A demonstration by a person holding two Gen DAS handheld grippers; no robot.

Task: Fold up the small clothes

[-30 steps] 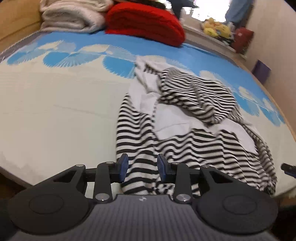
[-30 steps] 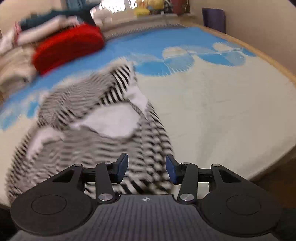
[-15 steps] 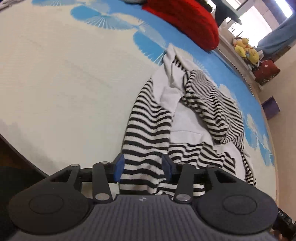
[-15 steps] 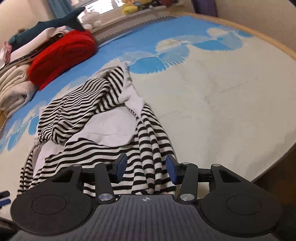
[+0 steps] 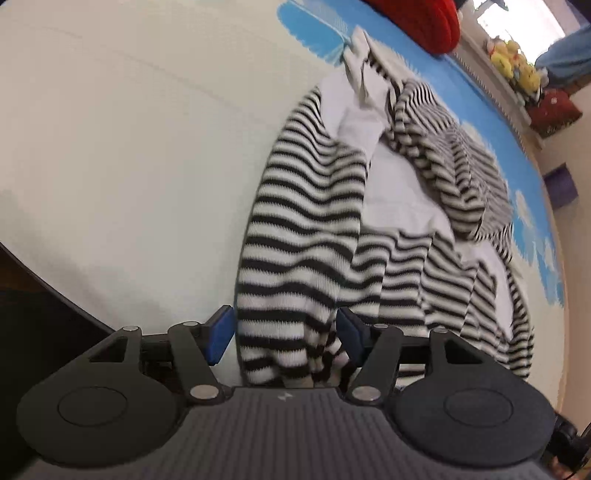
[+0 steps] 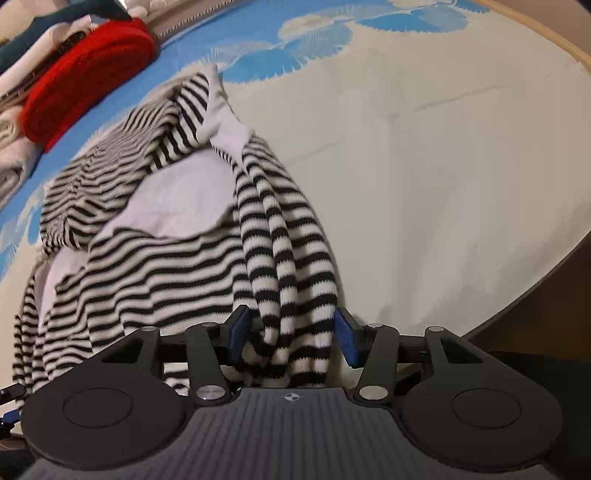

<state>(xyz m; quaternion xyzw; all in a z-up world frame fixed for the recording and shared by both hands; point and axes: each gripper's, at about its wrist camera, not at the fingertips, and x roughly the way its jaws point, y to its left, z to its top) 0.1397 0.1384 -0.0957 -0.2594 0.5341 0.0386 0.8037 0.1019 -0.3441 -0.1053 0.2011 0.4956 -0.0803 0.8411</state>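
Down near the front edge of the bed [image 5: 110,155], a black-and-white striped garment [image 5: 306,229] lies crumpled, partly turned so that its plain white inner side shows in patches; it rests on a cream cover whose far part is printed with blue fan shapes [image 6: 406,18]; the left gripper [image 5: 286,334] points steeply down at the garment's near left edge, and its jaws have just been opening; a striped fold hangs between the blue pads [image 5: 219,334], the left pad sitting just beside the cloth with a thin gap and the right one close against the folds, so nothing is pinched; the right gripper [image 6: 291,334] points down at the garment's near right edge, where the cloth bunches into rope-like striped folds [image 6: 273,236]; its jaws have been opening a little too, and the bunched folds pass between its blue pads [image 6: 347,338], filling most of the gap without being visibly squeezed; in the right wrist view a small part of the other tool [image 6: 7,395] shows at the left edge, well apart across the garment; beyond the garment lies a folded red knit [image 6: 85,70] beside stacked pale textiles [image 6: 14,158]; yellow soft toys [image 5: 513,62] sit on a ledge past the bed, blurred.
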